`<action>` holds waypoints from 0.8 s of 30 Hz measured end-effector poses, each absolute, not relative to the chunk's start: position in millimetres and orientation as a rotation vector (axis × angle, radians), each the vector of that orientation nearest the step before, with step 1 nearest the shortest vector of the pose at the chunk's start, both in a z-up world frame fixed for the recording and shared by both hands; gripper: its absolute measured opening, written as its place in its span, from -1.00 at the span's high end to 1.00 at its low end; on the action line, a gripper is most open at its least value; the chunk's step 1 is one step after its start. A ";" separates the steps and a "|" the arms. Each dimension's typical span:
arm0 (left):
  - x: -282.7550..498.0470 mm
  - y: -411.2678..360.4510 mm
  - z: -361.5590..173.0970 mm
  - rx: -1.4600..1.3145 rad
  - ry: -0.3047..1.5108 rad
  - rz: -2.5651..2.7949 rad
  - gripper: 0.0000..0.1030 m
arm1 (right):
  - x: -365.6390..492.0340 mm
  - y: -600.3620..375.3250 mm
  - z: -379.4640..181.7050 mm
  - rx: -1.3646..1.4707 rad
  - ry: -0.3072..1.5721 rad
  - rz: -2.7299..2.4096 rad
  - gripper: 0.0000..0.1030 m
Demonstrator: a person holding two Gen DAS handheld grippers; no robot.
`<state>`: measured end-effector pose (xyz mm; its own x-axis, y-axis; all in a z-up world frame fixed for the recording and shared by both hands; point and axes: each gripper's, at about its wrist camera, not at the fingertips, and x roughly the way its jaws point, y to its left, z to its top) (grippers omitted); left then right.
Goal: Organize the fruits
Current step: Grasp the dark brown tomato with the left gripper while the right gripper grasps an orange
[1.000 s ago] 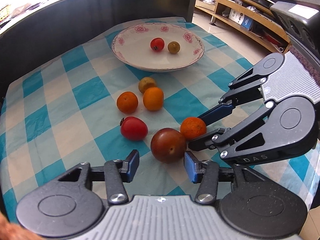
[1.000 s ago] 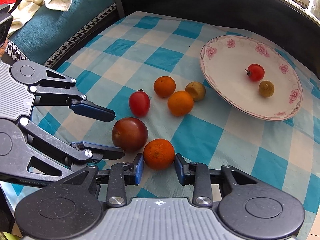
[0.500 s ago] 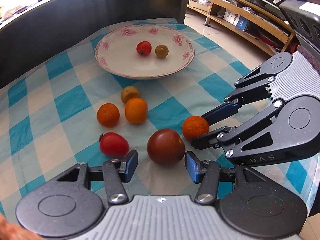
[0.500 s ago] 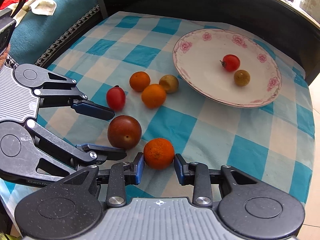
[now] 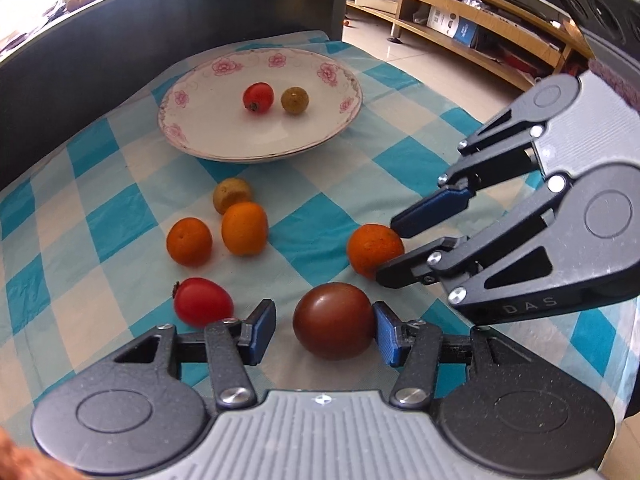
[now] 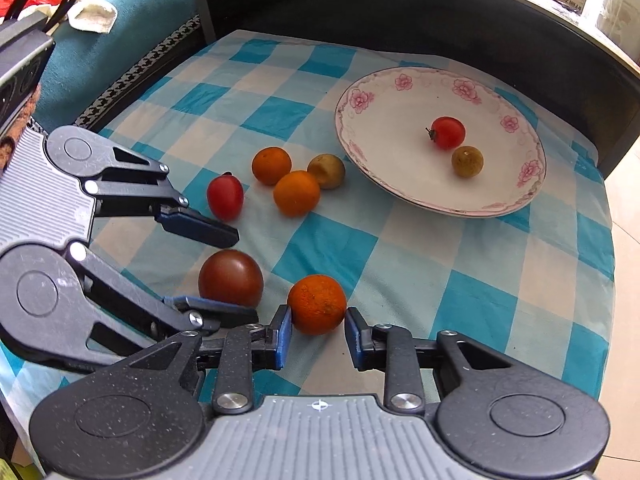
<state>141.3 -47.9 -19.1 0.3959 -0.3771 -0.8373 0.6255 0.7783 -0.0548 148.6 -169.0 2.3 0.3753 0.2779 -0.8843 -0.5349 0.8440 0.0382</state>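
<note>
A dark brown-red tomato [image 5: 334, 320] lies on the checked cloth between the fingers of my left gripper [image 5: 324, 332]. The right pad touches it and the left pad stands clear, so that gripper is open. My right gripper [image 6: 318, 334] is closing on a small orange [image 6: 317, 304], and both pads touch its sides. The flowered plate [image 5: 200, 120] at the back holds a red cherry tomato [image 5: 258, 97] and a brownish-green fruit [image 5: 295, 99]. Loose on the cloth are two oranges [image 5: 189, 241] [image 5: 244, 229], a yellowish fruit [image 5: 232, 195] and a red tomato [image 5: 202, 301].
A dark cabinet wall [image 5: 120, 40] runs behind the table. Wooden shelves [image 5: 460, 16] stand over the floor to the right. A teal sofa [image 6: 132, 28] borders the table's left side in the right wrist view. The cloth drops off at the right edge [image 6: 608, 220].
The right gripper's pads have narrowed onto the small orange. My left gripper has slid along the table, so the dark tomato sits deeper between its fingers and the red tomato lies beside its left finger.
</note>
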 end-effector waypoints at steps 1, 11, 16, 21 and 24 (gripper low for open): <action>140.3 -51.4 -20.7 0.311 0.969 -0.648 -0.17 | 149.8 -168.8 2.0 -0.268 1.067 0.522 0.48; 140.8 -51.5 -24.8 0.313 0.982 -0.632 0.03 | 151.6 -163.4 -1.9 -0.235 1.077 0.513 0.52; 141.3 -48.7 -24.1 0.299 0.991 -0.612 0.04 | 151.6 -163.2 -0.6 -0.243 1.080 0.499 0.52; 145.3 -46.2 -21.8 0.295 0.989 -0.567 0.04 | 150.8 -165.8 1.8 -0.260 1.072 0.467 0.52; 147.7 -45.7 -18.9 0.286 0.986 -0.545 0.04 | 150.3 -166.6 2.5 -0.269 1.068 0.453 0.52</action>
